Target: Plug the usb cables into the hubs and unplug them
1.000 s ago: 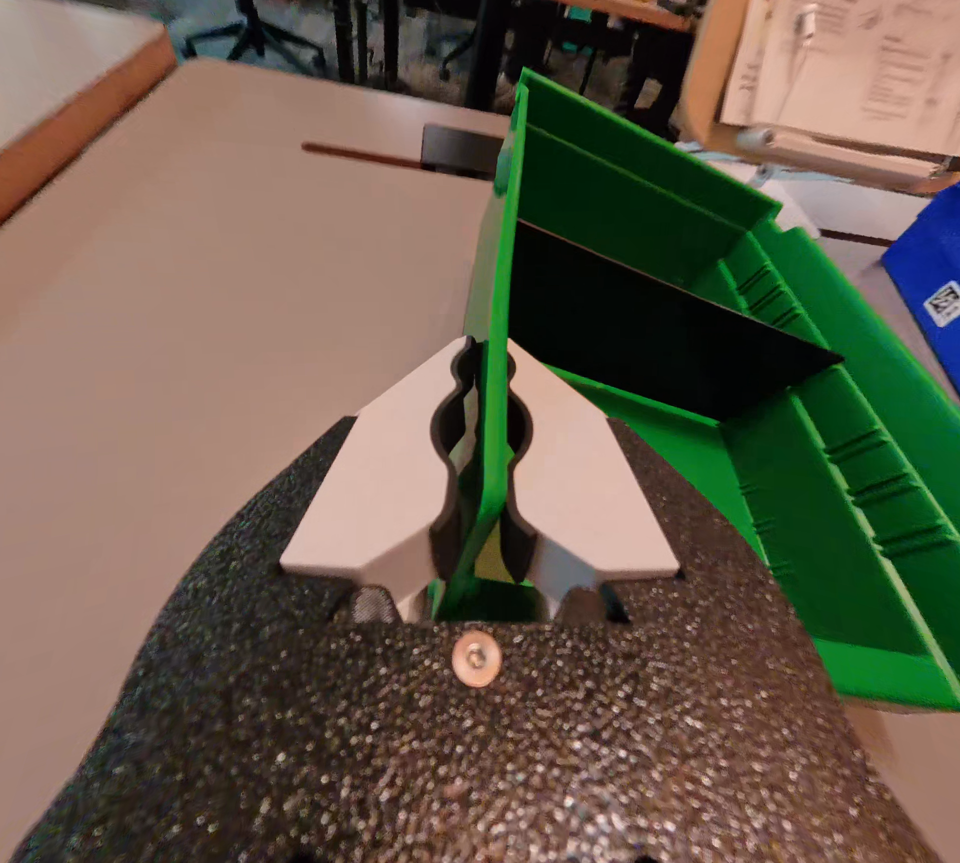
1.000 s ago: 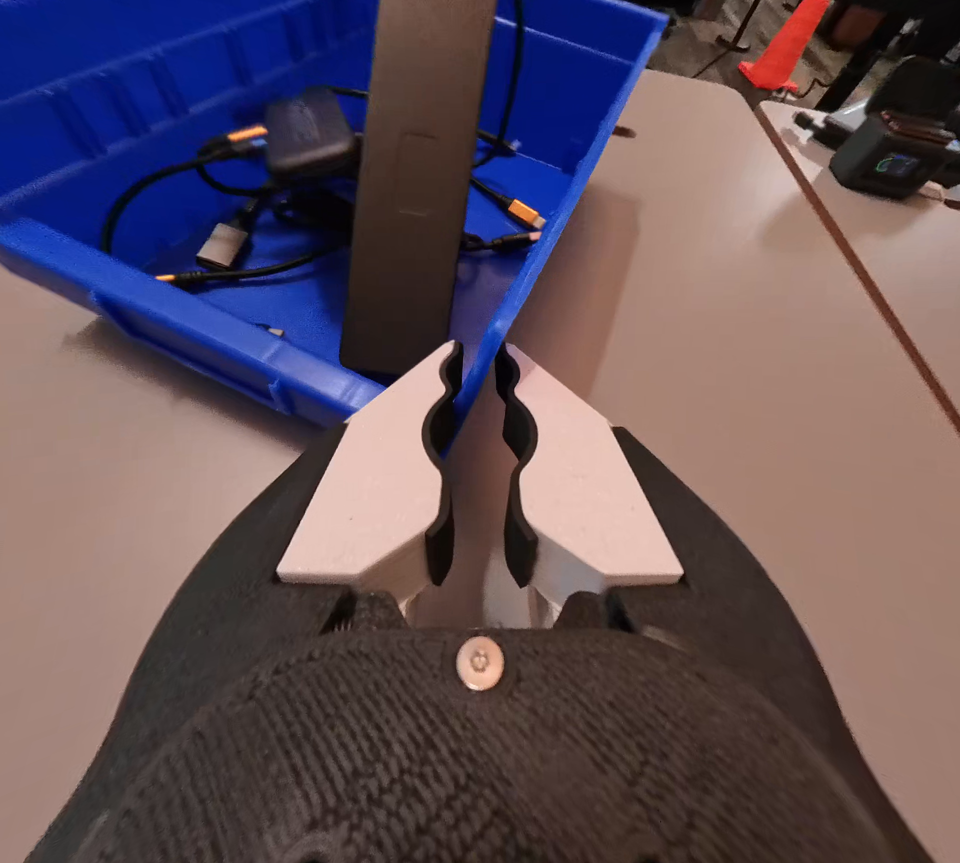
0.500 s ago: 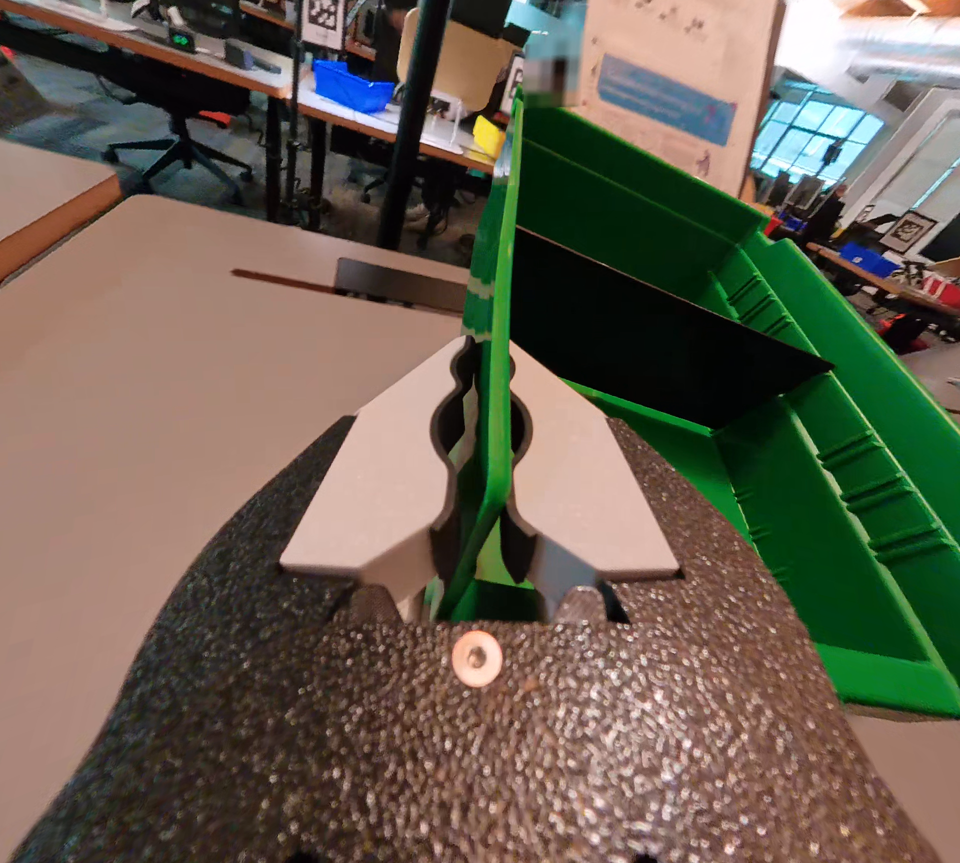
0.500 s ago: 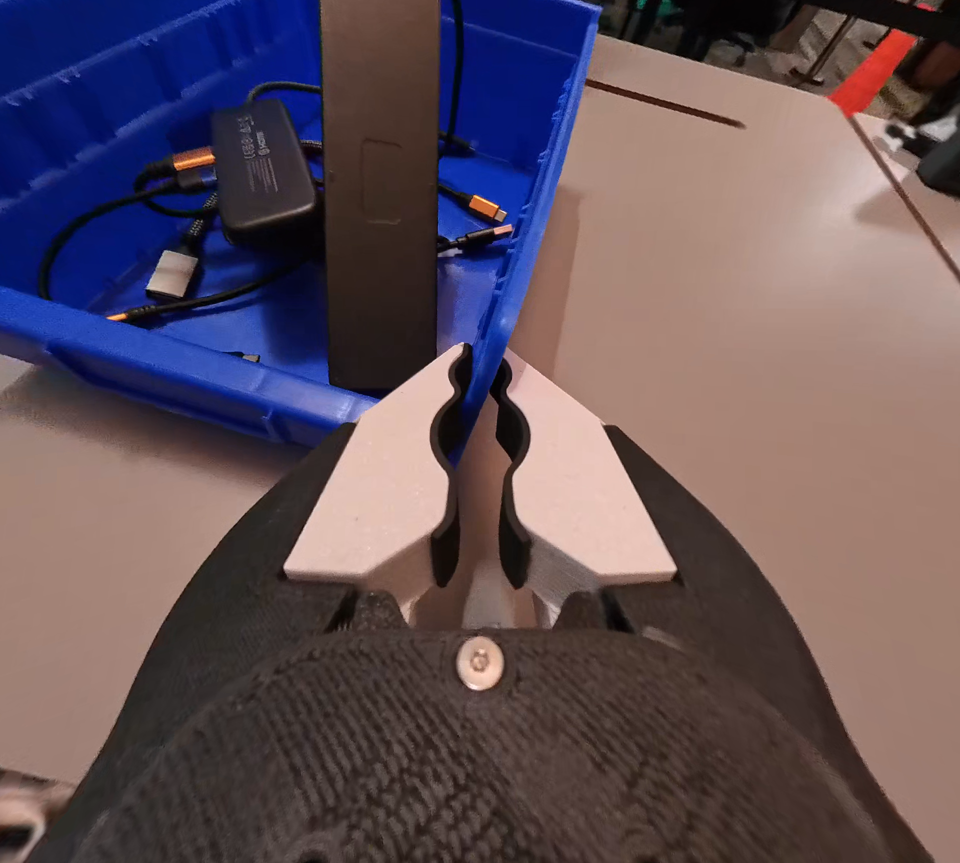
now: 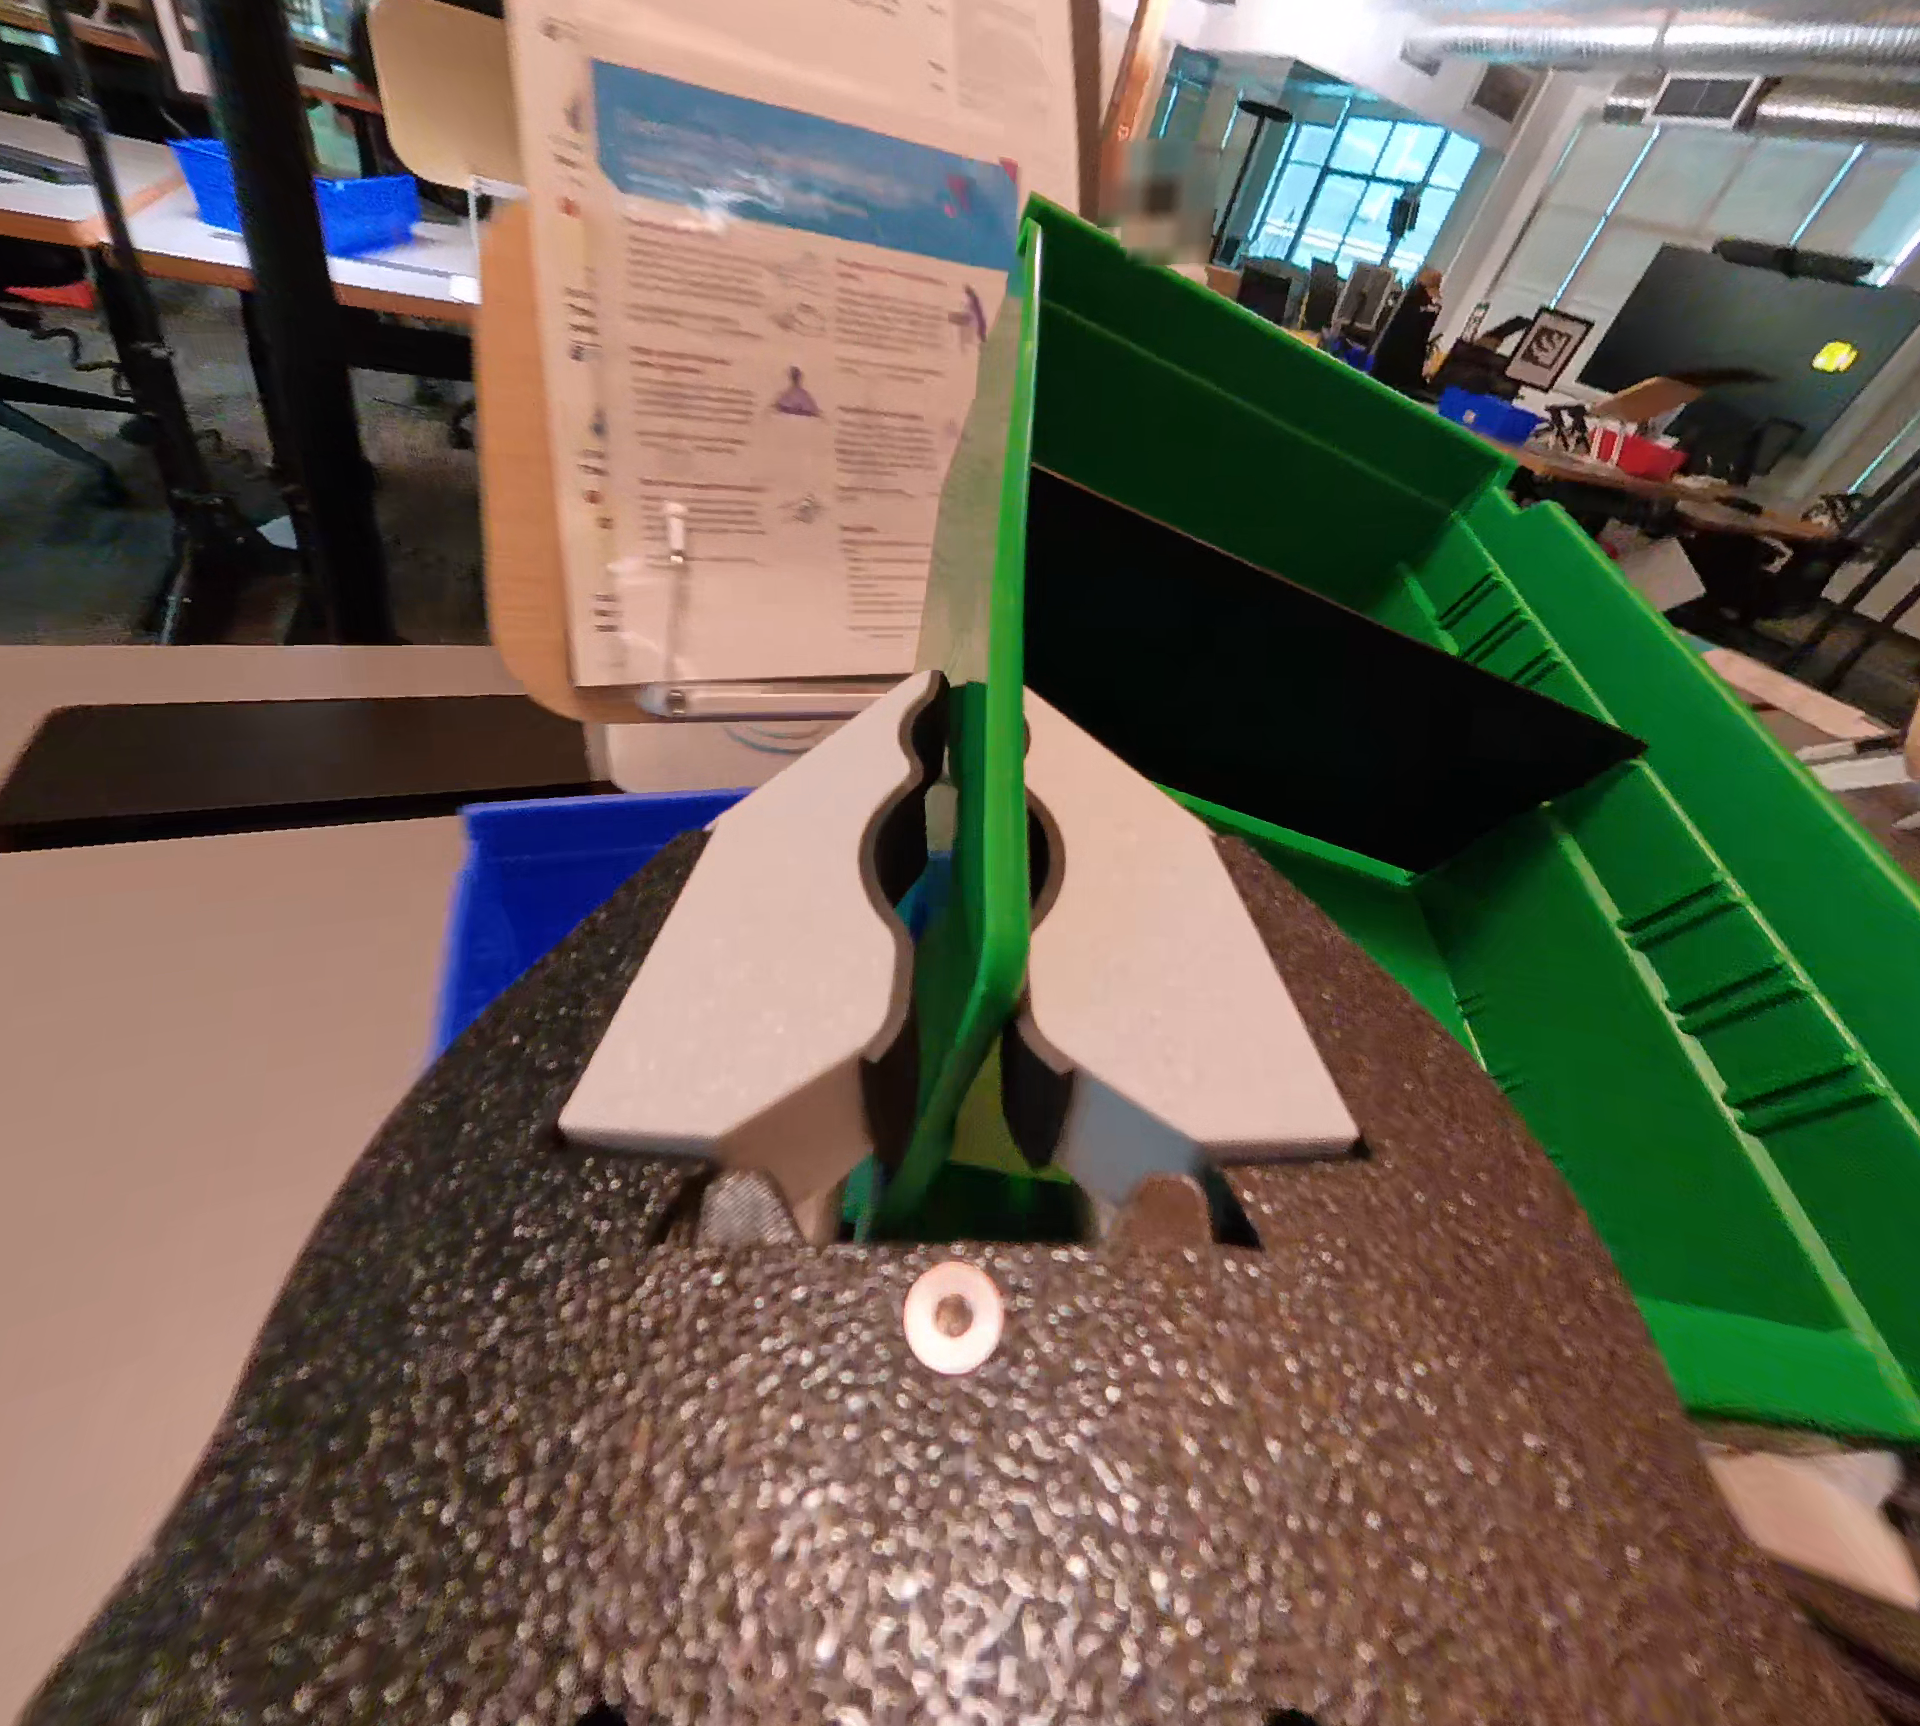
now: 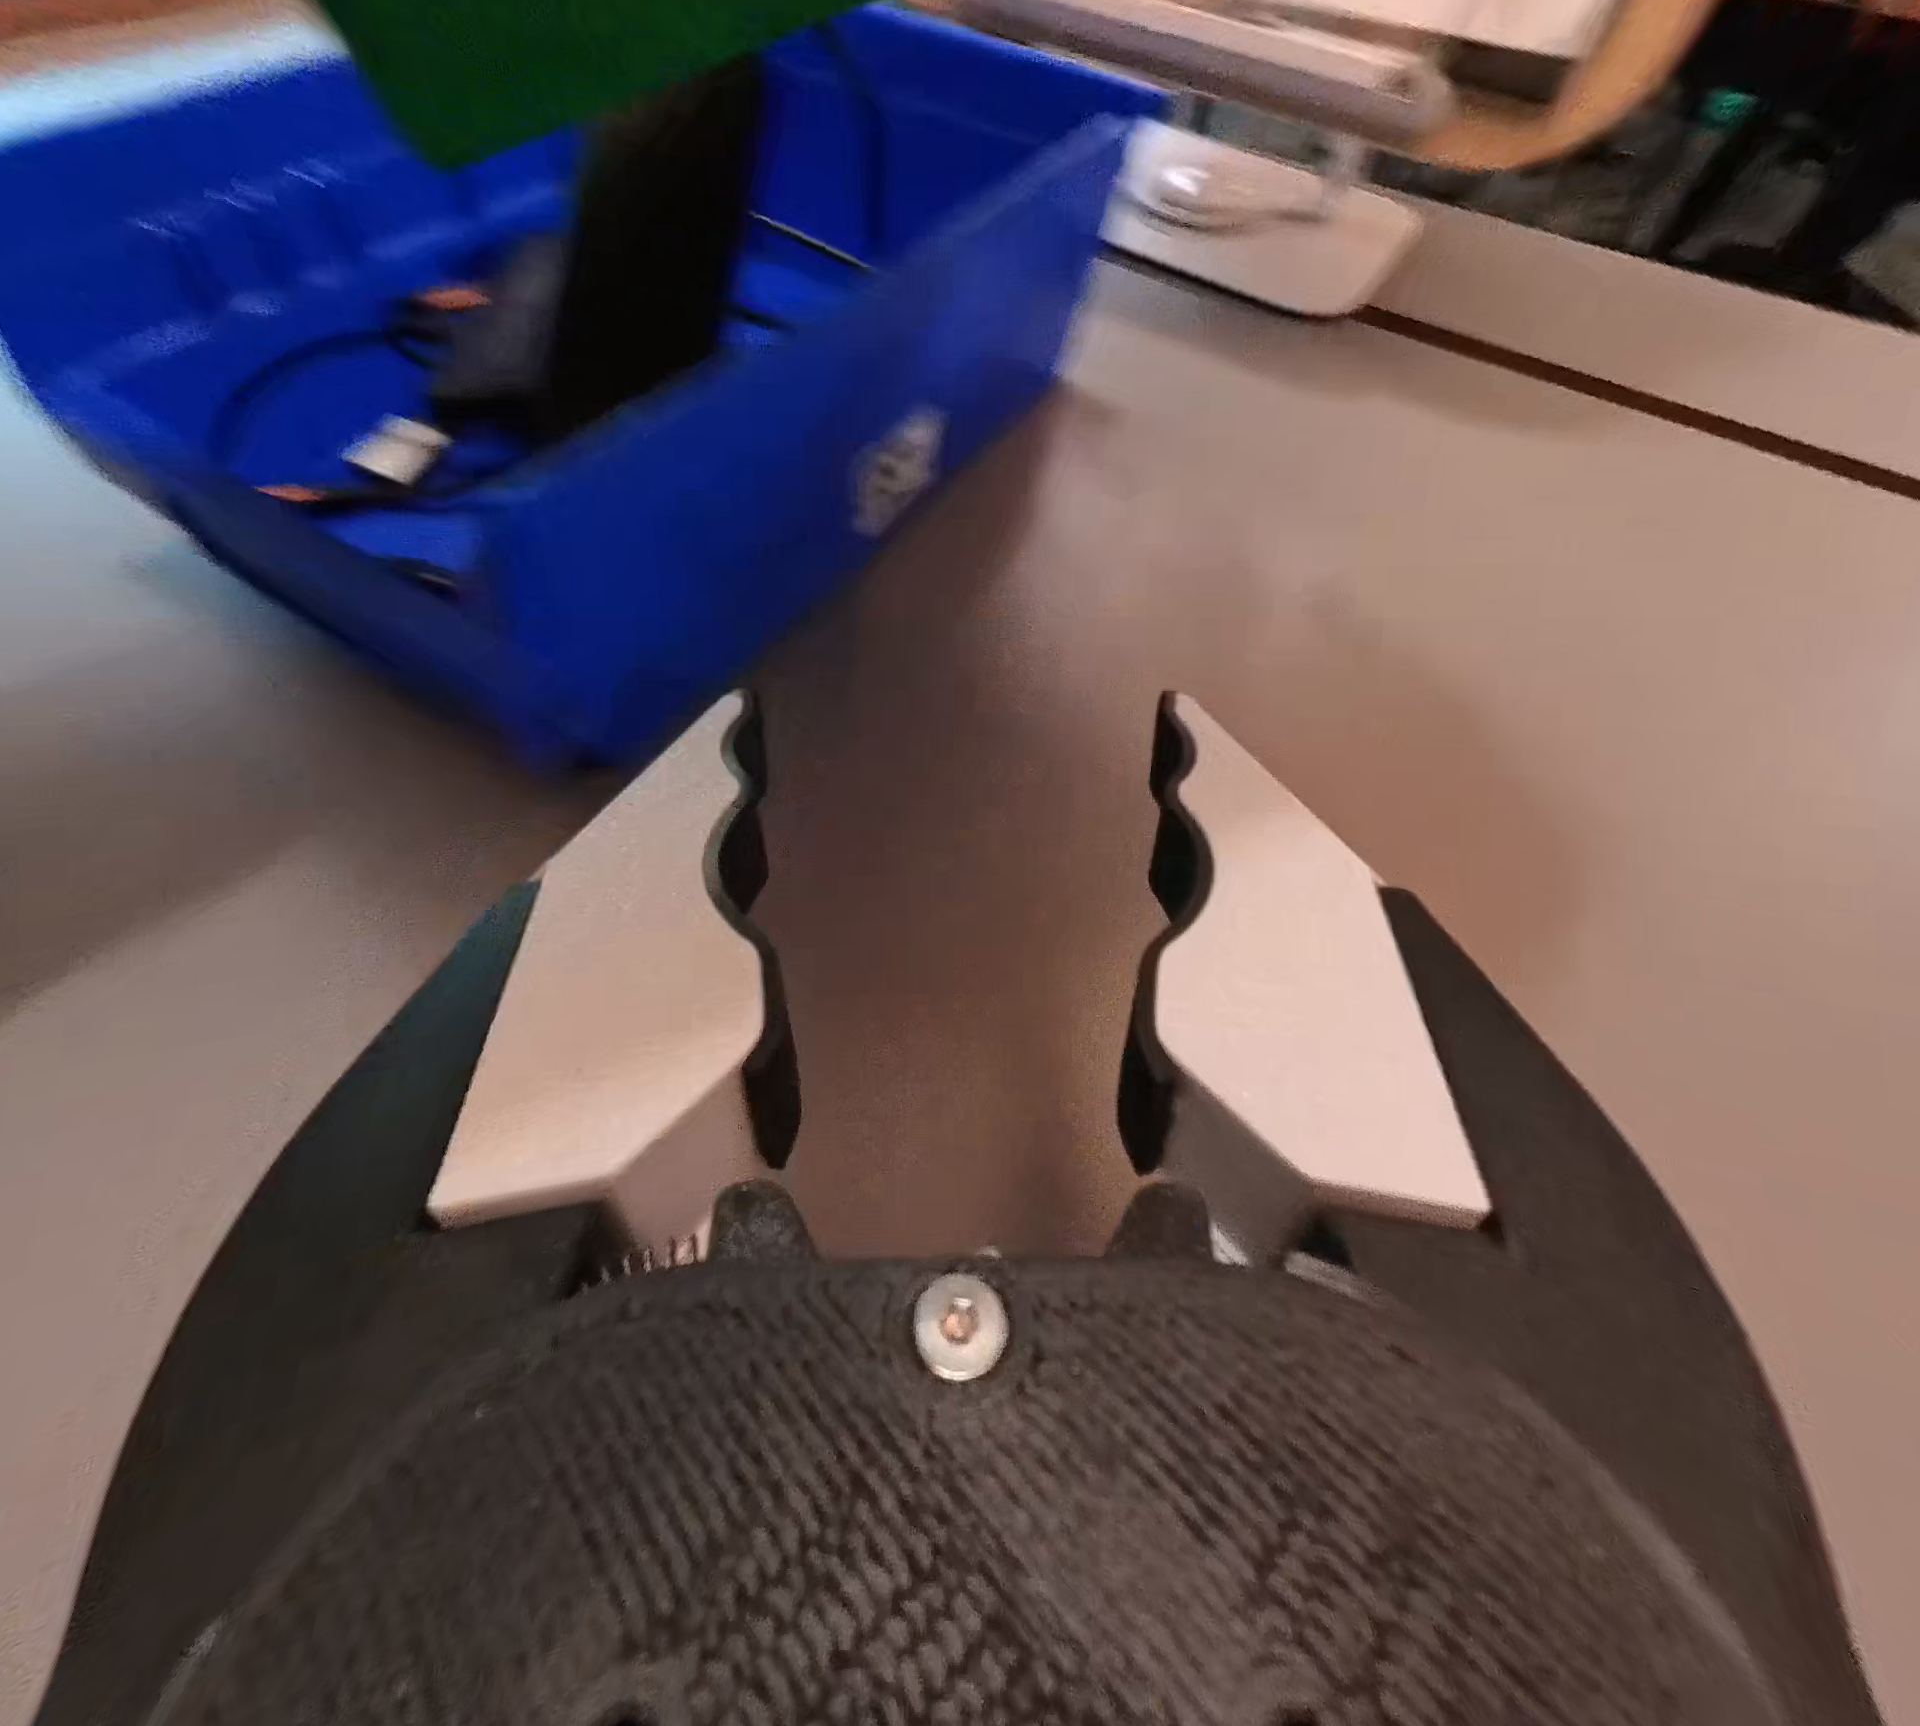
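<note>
Looks like setup, no plugging yet; tabletop (image 6: 1351, 637) carries the blue bin (image 6: 727, 533), sitting near the right claw but apart from it; green bin (image 5: 1558, 845) is lifted and tilted above it, its wall pinched in the left claw (image 5: 987, 845); right claw (image 6: 956, 845) hangs wide and empty, low over the tabletop; the hub (image 6: 499, 336) and cables (image 6: 395, 455) lie blurry inside the blue bin; next I'd guess parking the green bin, then reaching in for a plug.
</note>
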Motion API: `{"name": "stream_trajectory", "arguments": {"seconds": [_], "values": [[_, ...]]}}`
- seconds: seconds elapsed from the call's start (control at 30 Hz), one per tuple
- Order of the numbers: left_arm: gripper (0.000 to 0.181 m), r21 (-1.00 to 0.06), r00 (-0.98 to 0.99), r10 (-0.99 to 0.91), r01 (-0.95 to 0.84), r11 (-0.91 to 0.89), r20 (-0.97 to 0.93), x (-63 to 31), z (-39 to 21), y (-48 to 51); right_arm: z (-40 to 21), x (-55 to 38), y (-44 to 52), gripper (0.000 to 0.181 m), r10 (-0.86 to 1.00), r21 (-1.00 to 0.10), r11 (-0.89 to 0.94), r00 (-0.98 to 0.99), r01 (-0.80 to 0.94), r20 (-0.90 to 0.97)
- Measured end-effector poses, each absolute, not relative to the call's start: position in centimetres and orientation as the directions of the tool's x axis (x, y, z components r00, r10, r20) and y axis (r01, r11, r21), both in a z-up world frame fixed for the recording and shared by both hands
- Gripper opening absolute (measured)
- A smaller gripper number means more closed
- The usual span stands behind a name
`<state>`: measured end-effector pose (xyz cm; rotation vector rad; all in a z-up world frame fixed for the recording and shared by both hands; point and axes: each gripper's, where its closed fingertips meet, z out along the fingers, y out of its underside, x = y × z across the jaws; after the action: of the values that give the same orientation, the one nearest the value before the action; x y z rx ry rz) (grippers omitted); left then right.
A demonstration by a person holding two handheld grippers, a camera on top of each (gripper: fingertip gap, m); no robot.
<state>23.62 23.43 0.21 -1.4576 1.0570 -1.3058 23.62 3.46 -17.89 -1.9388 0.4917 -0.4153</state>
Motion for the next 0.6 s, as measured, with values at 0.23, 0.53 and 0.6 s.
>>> {"name": "stream_trajectory", "arguments": {"seconds": [0.23, 0.53, 0.6], "values": [[0.004, -0.94, 0.021, -0.946, -0.11, -0.324, 0.323, 32.6, -5.9, 12.0, -11.0, 32.6, -14.7, 0.097, -0.749, -0.955, -0.124, 0.656, -0.271, -0.089], [0.005, -0.939, 0.151, -0.947, -0.159, -0.306, 0.283, 39.9, -14.6, 3.2, -12.8, 36.3, -21.4, 0.096, -0.883, -0.956, 0.024, 0.442, -0.293, -0.158], [0.005, -0.95, 0.178, -0.955, -0.165, -0.266, 0.237, 39.8, -15.6, 2.4, -13.8, 36.8, -21.4, 0.098, -0.891, -0.95, 0.0, 0.432, -0.312, -0.142]]}}
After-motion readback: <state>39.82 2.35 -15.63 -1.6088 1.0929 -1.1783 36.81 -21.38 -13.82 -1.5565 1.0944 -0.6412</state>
